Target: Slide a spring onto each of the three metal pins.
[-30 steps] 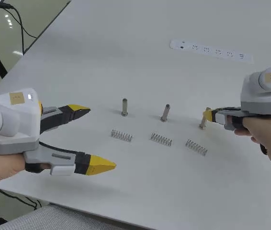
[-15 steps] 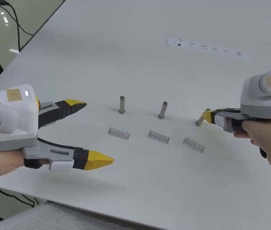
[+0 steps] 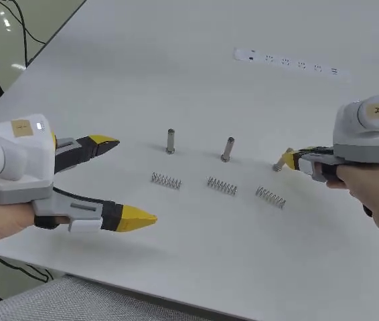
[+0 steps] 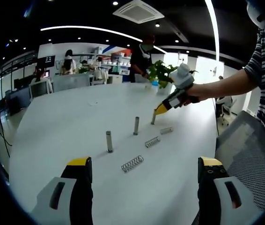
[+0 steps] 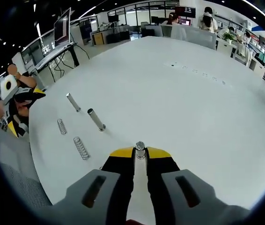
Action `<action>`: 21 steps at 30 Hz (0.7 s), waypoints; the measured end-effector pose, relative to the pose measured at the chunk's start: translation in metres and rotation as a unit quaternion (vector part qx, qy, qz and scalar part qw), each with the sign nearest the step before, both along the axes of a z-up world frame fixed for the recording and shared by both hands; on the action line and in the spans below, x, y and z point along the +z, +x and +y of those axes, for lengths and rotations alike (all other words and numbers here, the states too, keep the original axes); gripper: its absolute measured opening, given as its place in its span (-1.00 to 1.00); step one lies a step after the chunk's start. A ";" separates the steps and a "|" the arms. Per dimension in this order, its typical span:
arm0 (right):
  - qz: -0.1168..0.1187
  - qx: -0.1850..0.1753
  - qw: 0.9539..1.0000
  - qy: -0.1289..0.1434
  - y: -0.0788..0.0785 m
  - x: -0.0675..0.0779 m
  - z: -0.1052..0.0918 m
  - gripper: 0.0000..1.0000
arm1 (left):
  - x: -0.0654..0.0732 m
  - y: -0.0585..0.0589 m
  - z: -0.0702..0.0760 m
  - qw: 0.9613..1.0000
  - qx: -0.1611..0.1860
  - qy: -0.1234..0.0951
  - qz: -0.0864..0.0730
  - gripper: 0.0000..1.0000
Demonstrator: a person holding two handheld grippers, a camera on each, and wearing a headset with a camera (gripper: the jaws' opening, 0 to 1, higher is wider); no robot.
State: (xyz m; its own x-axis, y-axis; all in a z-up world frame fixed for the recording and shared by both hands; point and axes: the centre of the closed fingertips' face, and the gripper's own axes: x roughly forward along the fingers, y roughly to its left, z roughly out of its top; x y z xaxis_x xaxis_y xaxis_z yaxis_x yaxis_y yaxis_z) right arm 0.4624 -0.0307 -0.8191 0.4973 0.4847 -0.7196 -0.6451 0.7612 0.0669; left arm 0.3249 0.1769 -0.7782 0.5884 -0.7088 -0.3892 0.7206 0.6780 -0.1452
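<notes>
Steel cylindrical pin (image 3: 280,164), tilted, clamped in right gripper (image 3: 290,158); coiled wire spring (image 3: 270,197) lies just lower-left; left gripper (image 3: 130,179) spread wide.

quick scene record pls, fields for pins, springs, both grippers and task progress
pins: left pin and middle pin upright; right pin tilted
springs: left spring, middle spring, right spring, all lying on the table, one in front of each pin
left gripper: open, holding nothing
right gripper: shut on right pin
progress: no spring on any pin
other: power strip at the far side
</notes>
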 end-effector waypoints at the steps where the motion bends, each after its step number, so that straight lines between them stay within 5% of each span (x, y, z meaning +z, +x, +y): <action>1: 0.000 0.000 1.000 0.000 0.000 0.000 0.000 -0.79 | -0.001 0.000 0.000 1.000 0.000 0.001 0.001 0.85; 21: -0.008 0.006 1.000 0.001 -0.003 0.002 0.000 -0.53 | 0.003 -0.003 0.000 1.000 0.004 -0.002 0.000 0.85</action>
